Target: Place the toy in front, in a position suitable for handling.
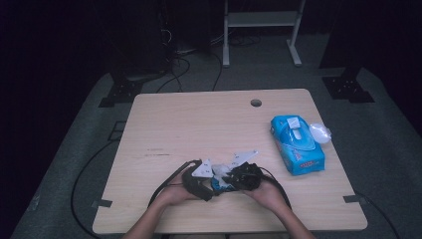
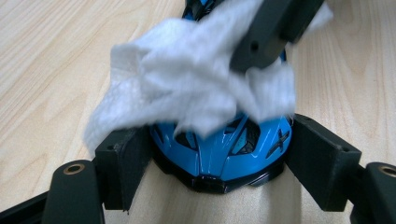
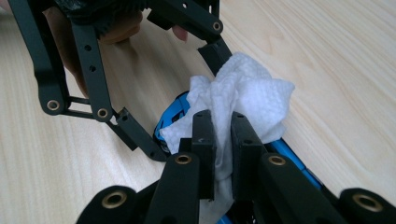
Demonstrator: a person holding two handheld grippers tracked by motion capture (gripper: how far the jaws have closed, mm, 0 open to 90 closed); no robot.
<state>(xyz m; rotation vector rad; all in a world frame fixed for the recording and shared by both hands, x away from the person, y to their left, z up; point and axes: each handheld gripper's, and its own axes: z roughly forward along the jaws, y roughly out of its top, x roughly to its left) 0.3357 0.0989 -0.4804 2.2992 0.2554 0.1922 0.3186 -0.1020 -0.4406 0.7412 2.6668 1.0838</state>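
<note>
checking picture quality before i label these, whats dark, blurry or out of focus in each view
High view: the room beyond the table is nearly black, the tabletop evenly lit, the wipes pack soft but readable. Left gripper view: the white wipe and the right gripper close to the lens are blurred, the blue toy car sharper. Right gripper view: the wipe is crisp, with no strong glare.

wipe (image 2: 196, 88) on toy car (image 2: 224, 151), tissue pack (image 1: 297, 144) well right, on table (image 1: 199, 119)

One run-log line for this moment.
left gripper: shut on blue toy car | right gripper: shut on white wipe, wipe on car | wipe pack: table right
</note>
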